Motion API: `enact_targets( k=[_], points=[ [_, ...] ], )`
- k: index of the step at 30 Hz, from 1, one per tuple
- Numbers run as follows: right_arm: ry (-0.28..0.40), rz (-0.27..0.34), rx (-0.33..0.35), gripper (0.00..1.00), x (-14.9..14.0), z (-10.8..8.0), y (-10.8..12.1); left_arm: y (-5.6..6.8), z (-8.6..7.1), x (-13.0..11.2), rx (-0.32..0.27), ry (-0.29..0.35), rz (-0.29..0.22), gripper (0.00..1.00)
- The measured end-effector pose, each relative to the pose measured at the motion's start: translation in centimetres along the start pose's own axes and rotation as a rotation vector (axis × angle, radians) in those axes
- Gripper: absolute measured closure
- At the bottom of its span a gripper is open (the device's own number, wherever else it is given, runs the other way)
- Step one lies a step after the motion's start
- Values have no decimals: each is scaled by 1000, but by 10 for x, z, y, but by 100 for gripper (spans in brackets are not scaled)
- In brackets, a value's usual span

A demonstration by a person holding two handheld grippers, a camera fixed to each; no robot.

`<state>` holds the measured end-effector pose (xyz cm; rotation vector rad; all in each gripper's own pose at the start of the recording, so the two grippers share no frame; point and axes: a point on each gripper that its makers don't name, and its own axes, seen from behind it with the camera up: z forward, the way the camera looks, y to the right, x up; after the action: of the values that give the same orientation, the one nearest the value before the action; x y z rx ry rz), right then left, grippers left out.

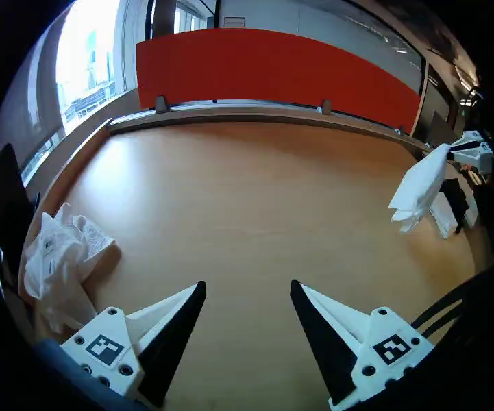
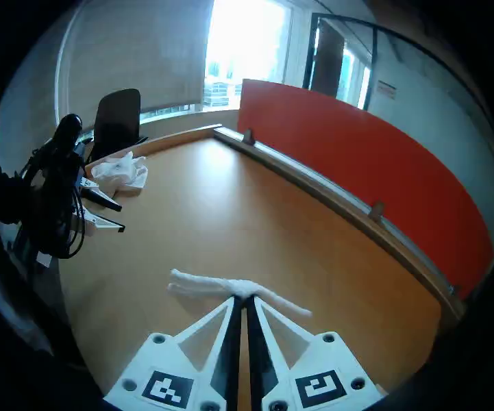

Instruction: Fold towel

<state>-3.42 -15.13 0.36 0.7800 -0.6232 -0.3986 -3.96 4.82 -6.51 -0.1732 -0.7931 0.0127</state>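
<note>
My right gripper [image 2: 245, 301] is shut on a white towel [image 2: 202, 284], which bunches into a narrow strip across its fingertips. In the left gripper view the same towel [image 1: 419, 186] hangs in loose folds from the right gripper [image 1: 455, 149], above the far right of the wooden table [image 1: 247, 198]. My left gripper [image 1: 247, 285] is open over the near part of the table with nothing between its fingers. In the right gripper view the left gripper [image 2: 118, 216] is at the table's left edge, held by a dark-sleeved arm.
A crumpled pile of white towels [image 1: 62, 257] lies at the table's left corner [image 2: 120, 172]. A red partition [image 1: 274, 68] runs along the far edge. A black chair [image 2: 116, 120] stands by the window. Small white and black items [image 1: 451, 205] sit below the hanging towel.
</note>
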Motion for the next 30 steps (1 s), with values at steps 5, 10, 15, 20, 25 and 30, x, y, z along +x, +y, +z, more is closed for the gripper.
enact_targets(
  k=[5, 10, 15, 20, 25, 30],
  points=[
    [-14, 13, -16, 95, -7, -10, 23, 0, -1, 0, 1, -1, 6, 9],
    [-26, 29, -40, 95, -16, -23, 48, -1, -2, 1, 2, 0, 7, 9],
    [-40, 26, -73, 95, -24, -36, 73, -4, -3, 1, 8, 0, 9, 9],
    [-54, 36, -97, 95, -35, -45, 94, -5, -4, 2, 12, 0, 9, 9],
    [-77, 53, -117, 95, -48, -55, 115, -5, -5, 2, 15, 0, 12, 9],
    [-106, 71, -144, 95, -64, -66, 139, -5, -5, 1, 18, -3, 10, 9]
  ],
)
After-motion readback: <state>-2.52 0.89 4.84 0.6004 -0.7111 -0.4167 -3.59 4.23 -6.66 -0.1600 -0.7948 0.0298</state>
